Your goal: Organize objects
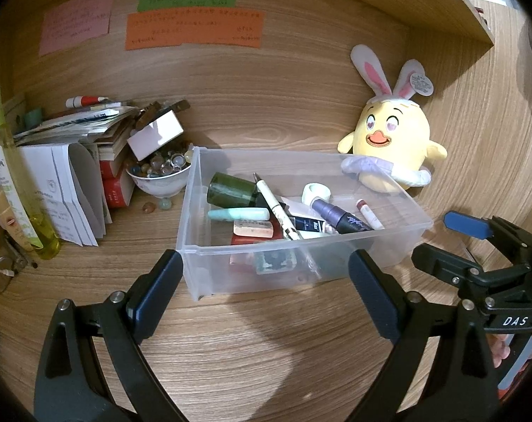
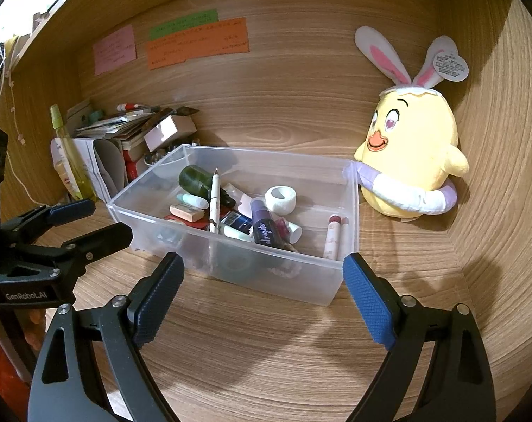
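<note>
The clear plastic bin (image 2: pixel 336 281) sits mid-desk beside the chick plush (image 2: pixel 412 154), already holding pens, tubes and an eraser. Both the left gripper (image 1: pixel 266 295) and right gripper (image 2: pixel 262 299) hang wide apart, empty — sorting seems largely done, though loose beads (image 1: pixel 157 205) by the bowl (image 1: pixel 158 181) probably remain.

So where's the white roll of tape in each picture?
Left wrist view: the white tape roll lies inside the clear bin, toward its back right, above the purple tube.
Right wrist view: the white tape roll sits near the bin's middle, behind the purple tube.
Shared landmark: the yellow chick plush with bunny ears, right of the bin.
</note>
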Demonstrator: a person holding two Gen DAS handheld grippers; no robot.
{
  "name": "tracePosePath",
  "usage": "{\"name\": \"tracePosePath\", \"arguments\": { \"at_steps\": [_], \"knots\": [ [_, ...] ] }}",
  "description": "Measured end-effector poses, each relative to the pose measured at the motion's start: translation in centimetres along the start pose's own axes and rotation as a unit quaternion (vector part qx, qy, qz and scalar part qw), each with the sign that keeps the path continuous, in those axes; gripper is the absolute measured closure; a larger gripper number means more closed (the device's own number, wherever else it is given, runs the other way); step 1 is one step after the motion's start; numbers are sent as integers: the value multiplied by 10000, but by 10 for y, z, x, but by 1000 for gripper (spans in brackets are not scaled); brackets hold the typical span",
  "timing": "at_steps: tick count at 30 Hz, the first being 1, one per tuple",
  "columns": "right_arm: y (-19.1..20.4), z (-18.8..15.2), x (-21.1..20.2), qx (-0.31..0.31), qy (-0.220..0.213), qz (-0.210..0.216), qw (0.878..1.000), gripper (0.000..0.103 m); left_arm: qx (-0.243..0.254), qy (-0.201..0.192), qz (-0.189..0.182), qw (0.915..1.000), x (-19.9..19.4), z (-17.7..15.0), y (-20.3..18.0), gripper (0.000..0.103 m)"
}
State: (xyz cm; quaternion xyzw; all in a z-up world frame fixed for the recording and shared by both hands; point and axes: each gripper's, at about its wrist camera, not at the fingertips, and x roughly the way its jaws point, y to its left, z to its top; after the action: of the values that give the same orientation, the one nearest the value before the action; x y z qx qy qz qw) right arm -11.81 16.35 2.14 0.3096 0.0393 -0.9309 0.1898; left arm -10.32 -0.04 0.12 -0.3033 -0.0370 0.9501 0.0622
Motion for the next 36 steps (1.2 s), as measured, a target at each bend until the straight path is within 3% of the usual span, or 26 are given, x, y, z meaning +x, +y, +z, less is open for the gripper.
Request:
{"name": "tracePosePath", "arguments": {
  "at_steps": [36],
  "knots": [
    [3, 1, 0, -15, -9, 6, 10000, 11, 32, 26, -214, 9998, -2, -1, -2, 7]
  ]
}}
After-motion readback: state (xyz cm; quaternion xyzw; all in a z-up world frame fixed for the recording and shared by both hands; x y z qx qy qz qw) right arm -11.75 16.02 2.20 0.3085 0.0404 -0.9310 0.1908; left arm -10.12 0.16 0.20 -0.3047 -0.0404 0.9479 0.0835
